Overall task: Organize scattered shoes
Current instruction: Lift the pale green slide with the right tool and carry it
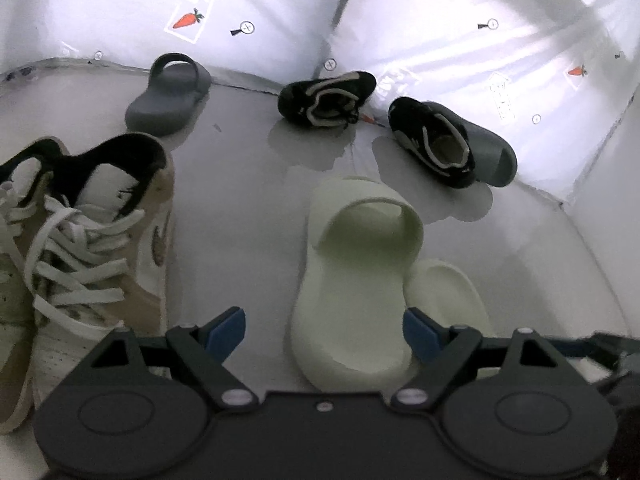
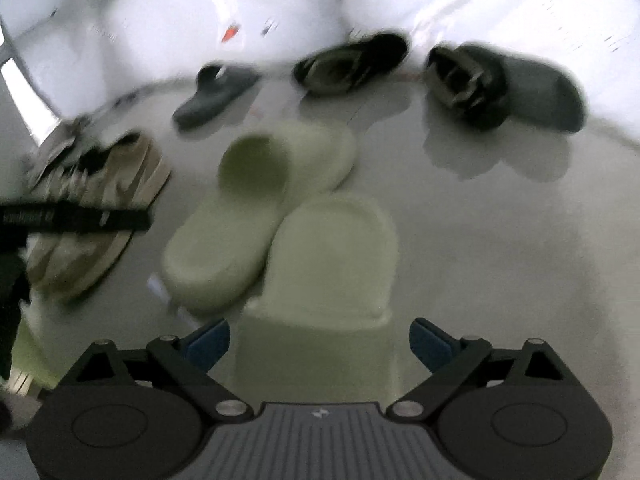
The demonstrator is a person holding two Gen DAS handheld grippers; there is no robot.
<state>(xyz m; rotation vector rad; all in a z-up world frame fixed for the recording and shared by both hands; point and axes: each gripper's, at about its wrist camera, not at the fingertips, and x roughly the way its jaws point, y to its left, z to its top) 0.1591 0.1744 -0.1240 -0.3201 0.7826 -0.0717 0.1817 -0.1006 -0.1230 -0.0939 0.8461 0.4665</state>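
Observation:
In the left wrist view my left gripper [image 1: 324, 332] is open, and the heel of a pale green slide [image 1: 356, 280] lies between its blue fingertips [image 1: 228, 330]. A second pale slide [image 1: 448, 292] pokes out from under the first one's right side. The right wrist view is blurred. There my right gripper [image 2: 320, 342] is open around the strap end of one pale green slide [image 2: 332, 260], with the other slide [image 2: 256, 208] leaning against it on the left.
A tan-and-white sneaker pair [image 1: 100, 240] sits at the left. Farther back lie a grey slide [image 1: 168, 96], a black sneaker [image 1: 328, 98], and another black sneaker [image 1: 432, 140] resting on a second grey slide [image 1: 492, 152]. White walls [image 1: 280, 20] close in the floor.

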